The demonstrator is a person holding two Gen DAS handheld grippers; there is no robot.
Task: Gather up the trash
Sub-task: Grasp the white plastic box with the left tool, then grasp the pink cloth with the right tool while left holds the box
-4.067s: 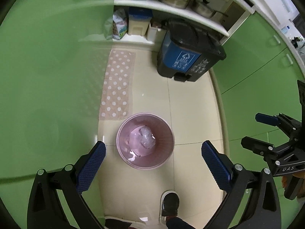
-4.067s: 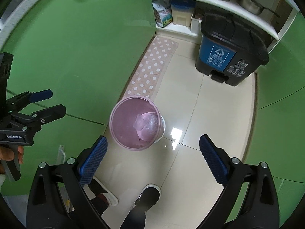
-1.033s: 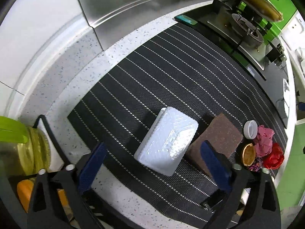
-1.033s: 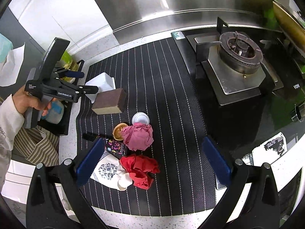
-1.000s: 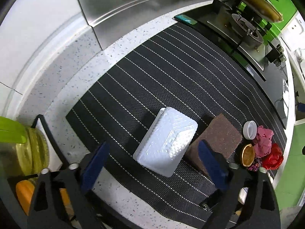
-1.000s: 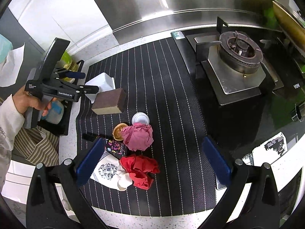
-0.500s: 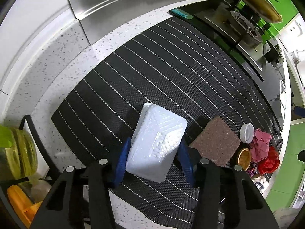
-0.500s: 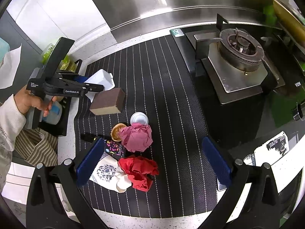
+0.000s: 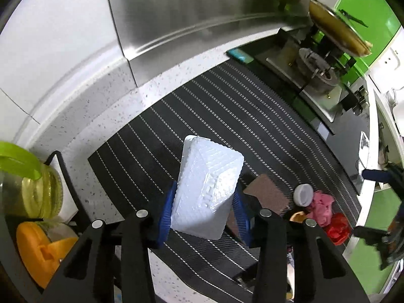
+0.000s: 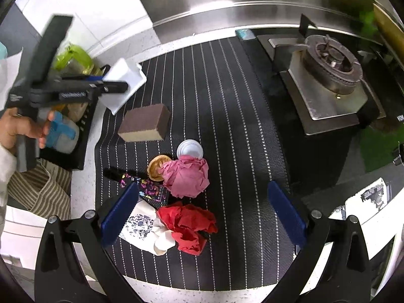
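My left gripper has its blue pads pressed on the sides of a white foam tray, and its jaws are still closing. The tray hangs tilted above the striped black mat. In the right wrist view the same tray sits in the left gripper at the mat's left edge. My right gripper is open over a pile of trash: pink crumpled paper, red crumpled paper, a white cap, a dark printed wrapper and white printed paper.
A brown sponge block lies on the mat between the tray and the pile. A gas stove stands to the right. A black rack with an oil bottle borders the mat on the left. A person's hand grips the left tool.
The left jaws have closed from wide open onto the white tray and raised it off the mat, tilting it. The right gripper has stayed over the trash pile.
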